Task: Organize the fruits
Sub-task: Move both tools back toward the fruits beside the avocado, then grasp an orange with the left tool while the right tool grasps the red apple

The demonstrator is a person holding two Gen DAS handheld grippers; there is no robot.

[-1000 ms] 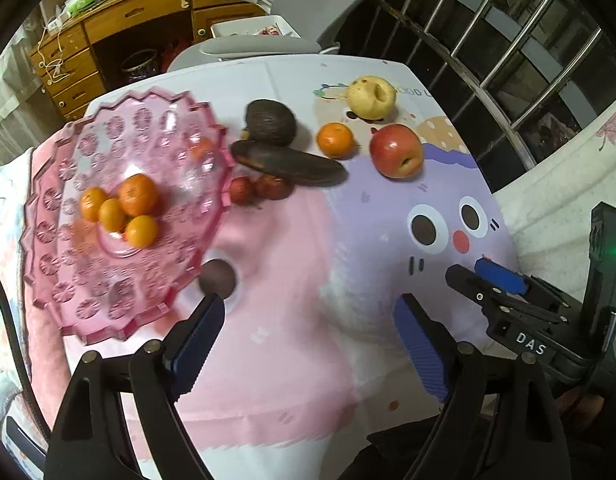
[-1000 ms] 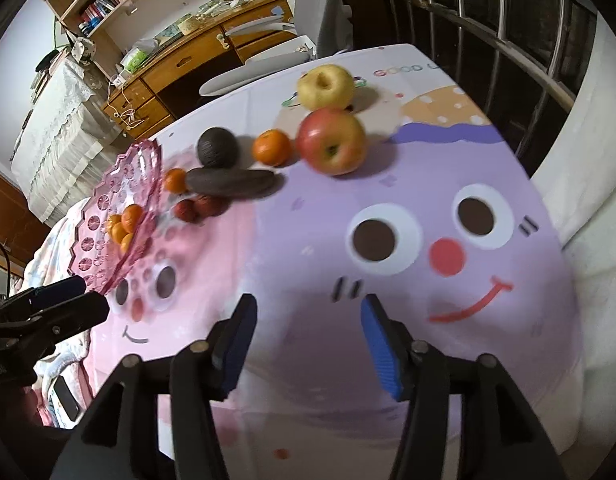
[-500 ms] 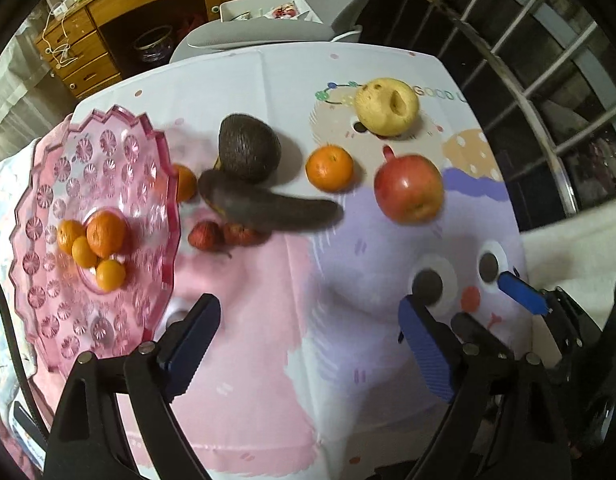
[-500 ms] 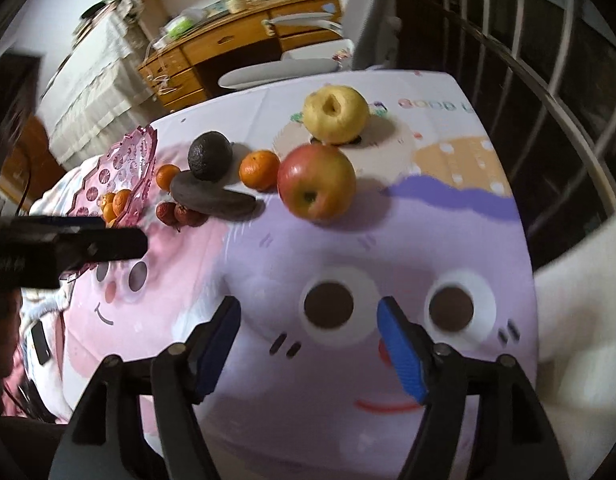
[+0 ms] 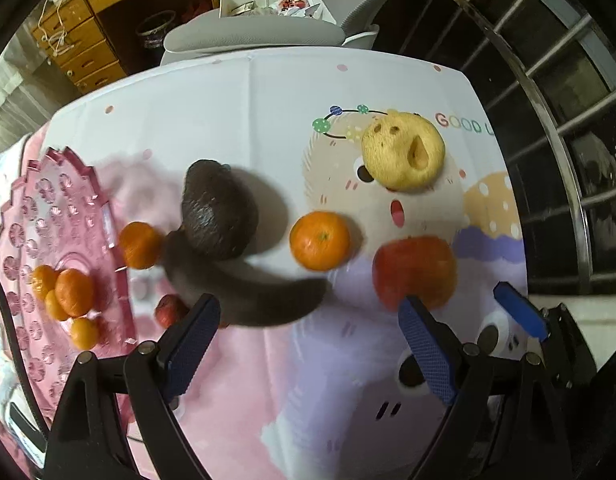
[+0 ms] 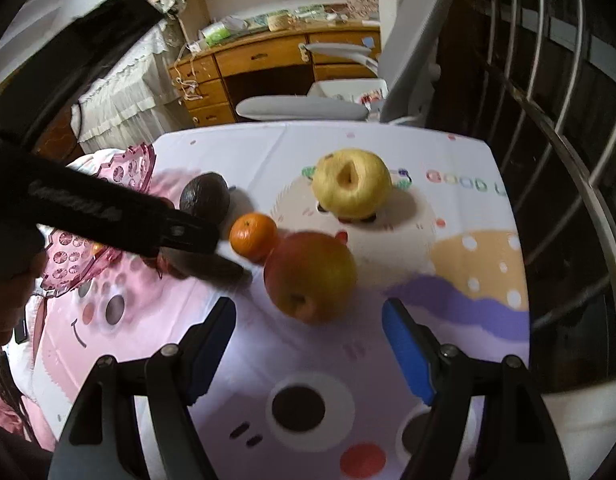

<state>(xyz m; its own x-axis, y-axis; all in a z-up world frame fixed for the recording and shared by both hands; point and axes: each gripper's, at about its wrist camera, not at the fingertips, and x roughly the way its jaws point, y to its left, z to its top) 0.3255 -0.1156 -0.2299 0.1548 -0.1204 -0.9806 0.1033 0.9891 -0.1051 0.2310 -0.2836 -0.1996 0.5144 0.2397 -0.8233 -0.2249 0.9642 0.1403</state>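
Both tools hang spread and empty, the right tool point(image 6: 308, 344), its jaws just opened wider, nearing the red apple point(image 6: 310, 276) on the worktop point(image 6: 448, 320), which must next sit squarely between them before going to the pink dish point(image 5: 23, 216).

Small oranges point(image 5: 67, 300) in bowl point(image 5: 23, 208) at left, avocado point(image 5: 217, 210) beside it, apple point(image 5: 415, 271) right of orange point(image 5: 320, 240)

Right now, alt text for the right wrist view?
The open right gripper points down at a red apple on a cartoon tablecloth. Beyond lie an orange, a yellow apple and an avocado; the left gripper crosses at left.
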